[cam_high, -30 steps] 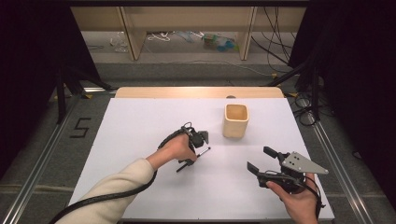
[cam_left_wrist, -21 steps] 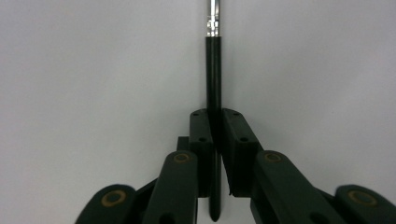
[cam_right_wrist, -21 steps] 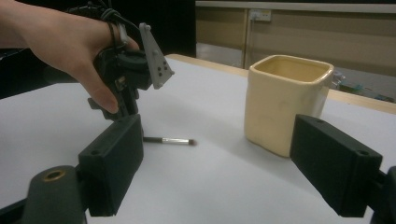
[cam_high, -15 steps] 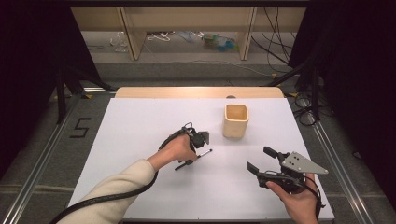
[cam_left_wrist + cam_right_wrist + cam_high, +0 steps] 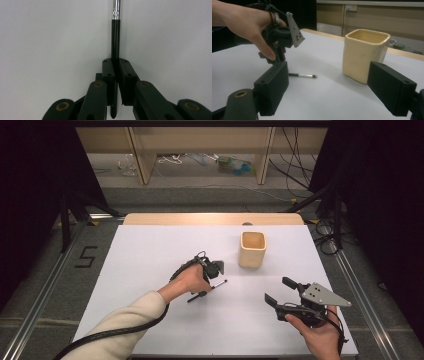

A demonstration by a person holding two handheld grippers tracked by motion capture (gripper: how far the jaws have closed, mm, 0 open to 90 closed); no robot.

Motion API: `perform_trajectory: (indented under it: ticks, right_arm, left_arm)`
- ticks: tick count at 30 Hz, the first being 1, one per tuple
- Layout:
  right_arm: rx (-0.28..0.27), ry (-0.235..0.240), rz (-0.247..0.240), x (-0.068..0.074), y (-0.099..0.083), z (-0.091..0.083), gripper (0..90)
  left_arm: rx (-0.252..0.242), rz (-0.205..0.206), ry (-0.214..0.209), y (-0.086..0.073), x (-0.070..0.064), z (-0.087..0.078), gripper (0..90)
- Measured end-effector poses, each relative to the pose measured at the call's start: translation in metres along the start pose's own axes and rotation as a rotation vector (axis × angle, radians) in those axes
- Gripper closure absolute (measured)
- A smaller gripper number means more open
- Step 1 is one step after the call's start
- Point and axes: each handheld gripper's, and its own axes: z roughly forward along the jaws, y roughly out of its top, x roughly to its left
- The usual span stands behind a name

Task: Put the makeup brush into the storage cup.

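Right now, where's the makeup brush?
In the high view the makeup brush lies on the white table near its middle, clamped in the left gripper, tip pointing right, below-left of the cream cup.

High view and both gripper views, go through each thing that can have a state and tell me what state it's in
Left gripper: shut on the brush handle, down at the table.
Right gripper: open, holding nothing, apart from the cup.
Brush: lying flat on the white table, bristle end free.
Cup: upright, inside looks empty, touched by nothing.
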Motion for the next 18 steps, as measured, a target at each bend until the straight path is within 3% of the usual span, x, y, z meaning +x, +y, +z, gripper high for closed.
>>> perform_trajectory:
  ticks: [10,11,18]
  right_arm:
    - [0.033,-0.01,-0.01,-0.001,0.001,-0.003,18.7]
    - [0.01,-0.009,-0.006,0.0,0.0,-0.001,18.6]
    - [0.01,-0.009,-0.006,0.0,0.0,-0.001,18.7]
  left_arm:
    - [-0.045,-0.012,-0.013,-0.006,0.001,-0.002,84.3]
    - [-0.065,-0.009,-0.021,-0.007,0.001,-0.003,84.3]
    - [-0.139,-0.017,-0.032,-0.014,0.001,-0.011,84.3]
